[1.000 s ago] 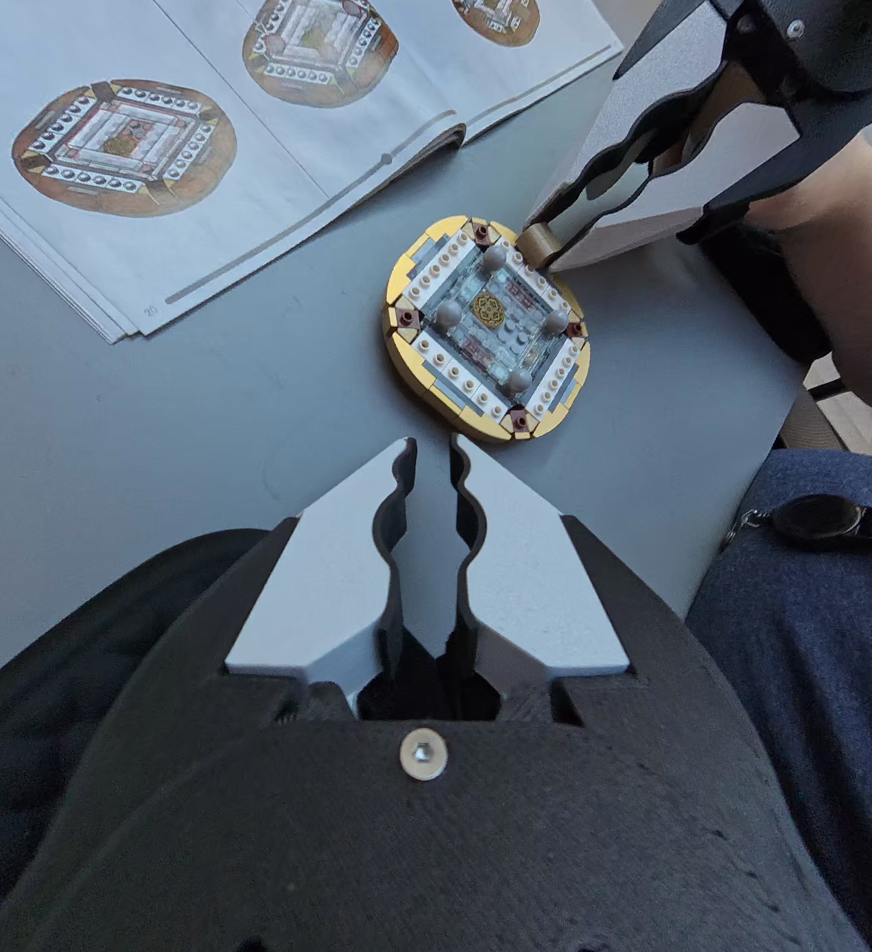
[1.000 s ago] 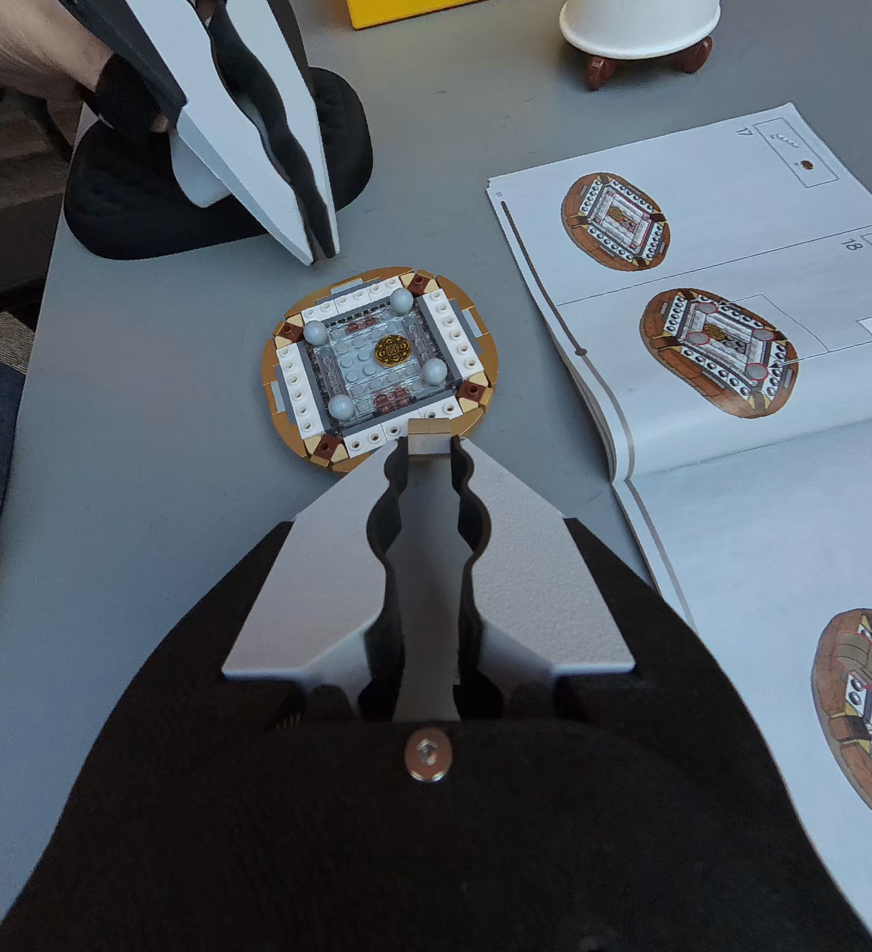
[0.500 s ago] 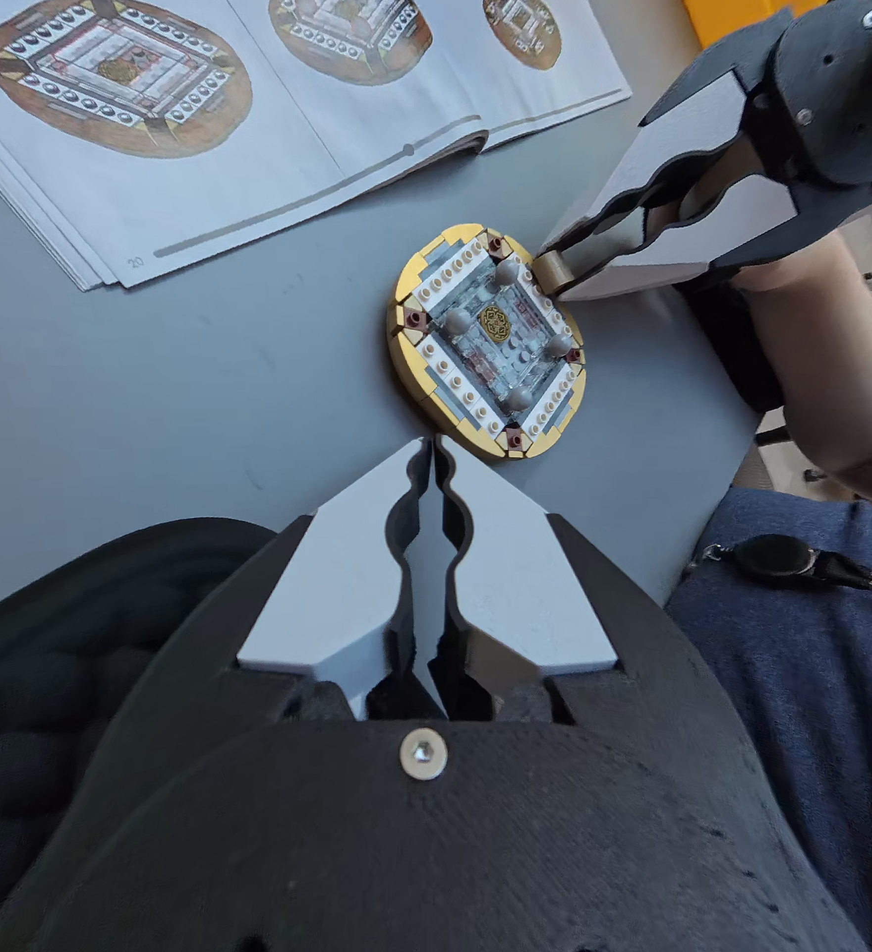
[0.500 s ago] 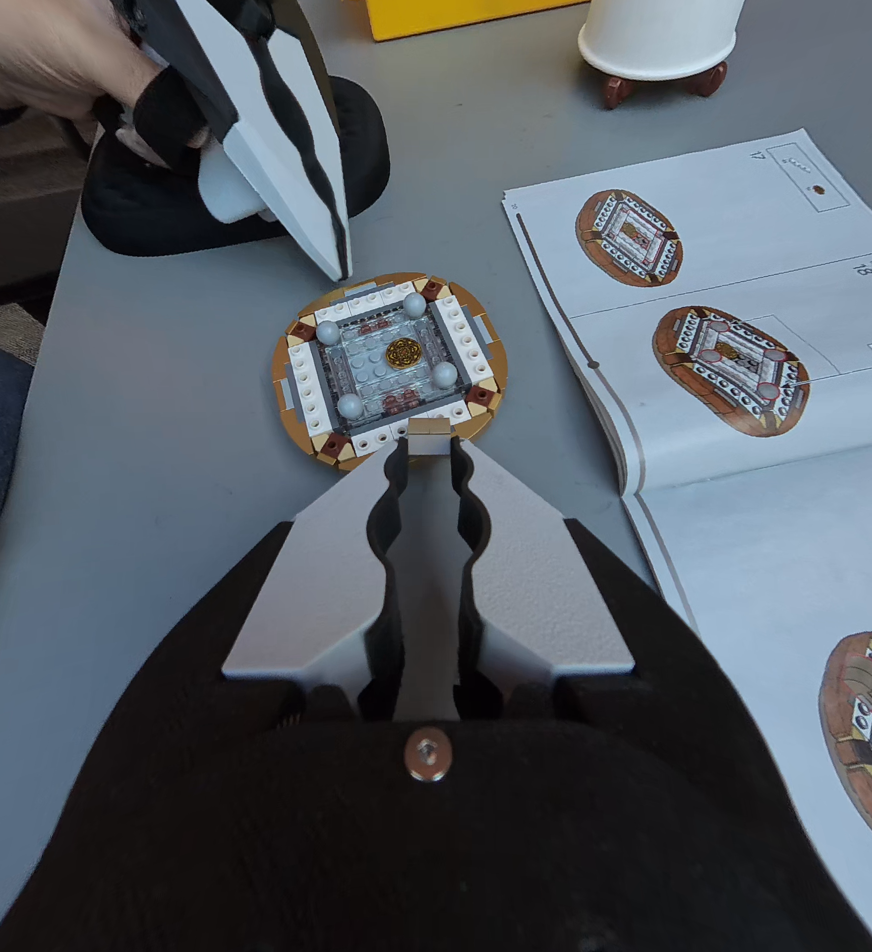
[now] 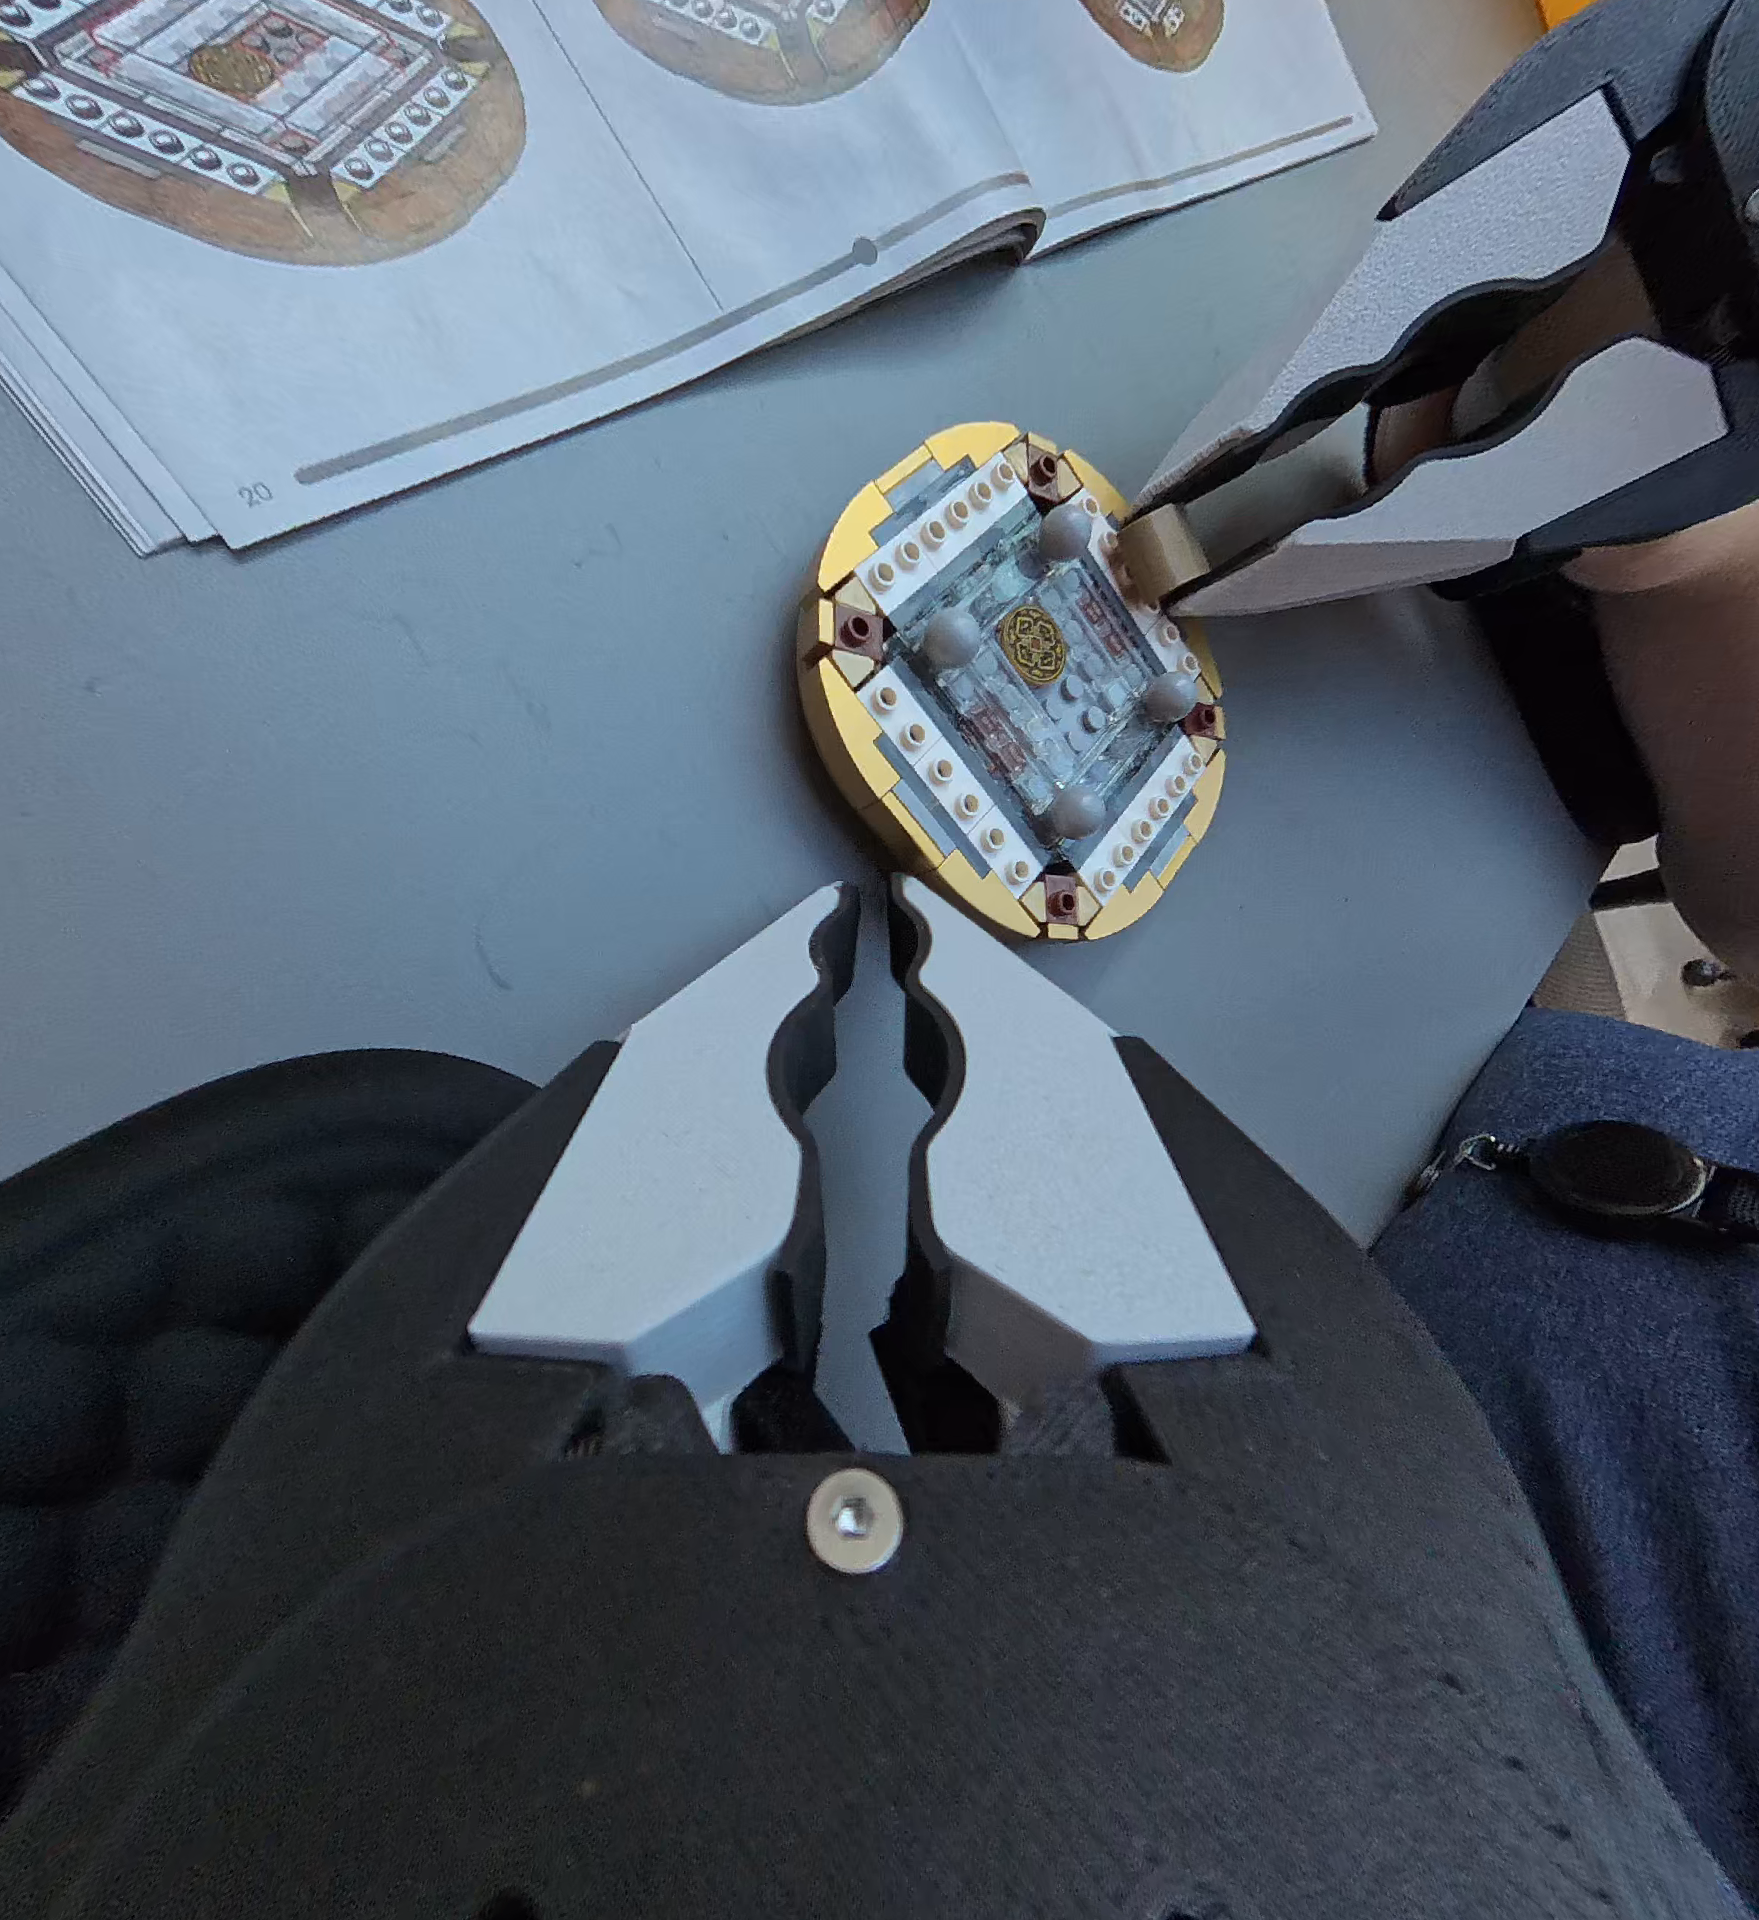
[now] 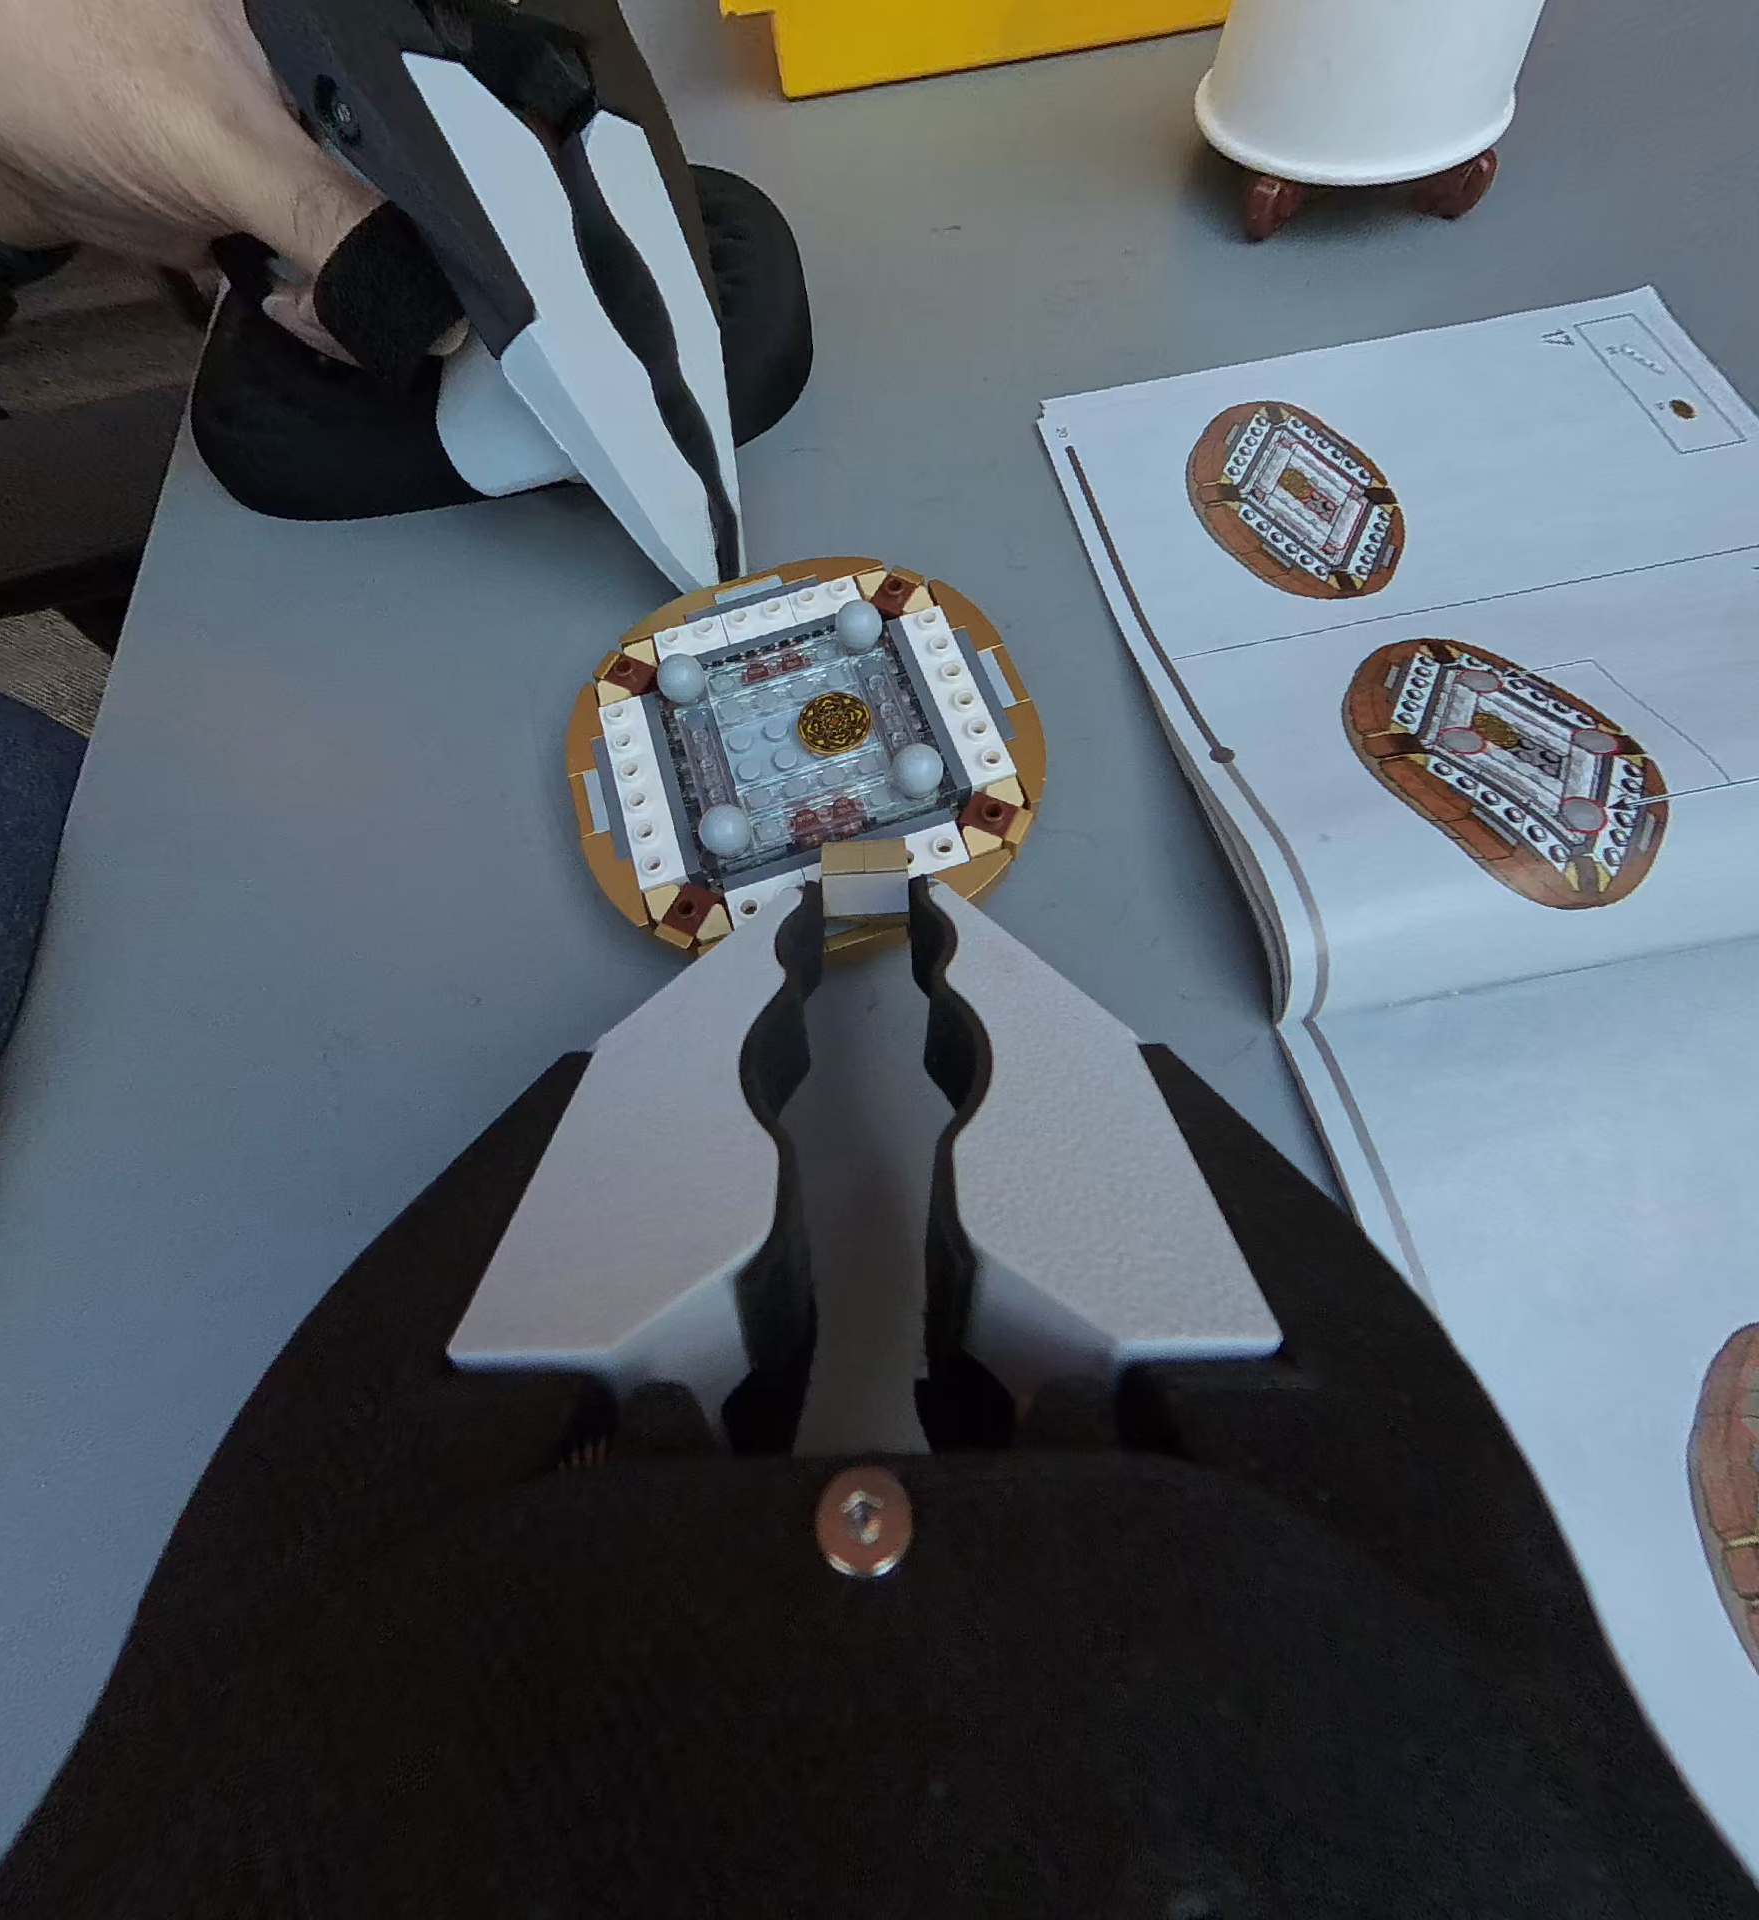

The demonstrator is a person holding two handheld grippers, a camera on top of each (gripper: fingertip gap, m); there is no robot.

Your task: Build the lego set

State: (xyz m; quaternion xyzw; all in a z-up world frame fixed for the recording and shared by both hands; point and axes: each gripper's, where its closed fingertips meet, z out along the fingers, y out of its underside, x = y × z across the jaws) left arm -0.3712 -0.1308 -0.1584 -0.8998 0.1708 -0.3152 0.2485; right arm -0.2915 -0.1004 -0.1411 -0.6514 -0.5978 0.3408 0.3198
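Note:
A round gold lego base (image 5: 1010, 691) with white studded rows, a clear middle plate and grey domes lies on the grey table; it also shows in the right wrist view (image 6: 802, 743). My right gripper (image 6: 859, 894) is shut on a small tan brick (image 6: 862, 878) and holds it on the base's near white row. That brick shows in the left wrist view (image 5: 1161, 551) between the right fingers. My left gripper (image 5: 873, 899) is shut and empty, its tips at the base's edge. In the right wrist view its tips (image 6: 714, 566) touch the far rim.
An open instruction booklet (image 6: 1477, 727) lies right of the base; it shows in the left wrist view (image 5: 542, 229) at the top. A white cup (image 6: 1358, 94) and a yellow box (image 6: 958, 42) stand at the back. A black pad (image 6: 501, 416) lies behind the left gripper.
My left gripper has closed its small gap and come up to the base's rim. My right gripper has moved the tan brick onto the base's white row.

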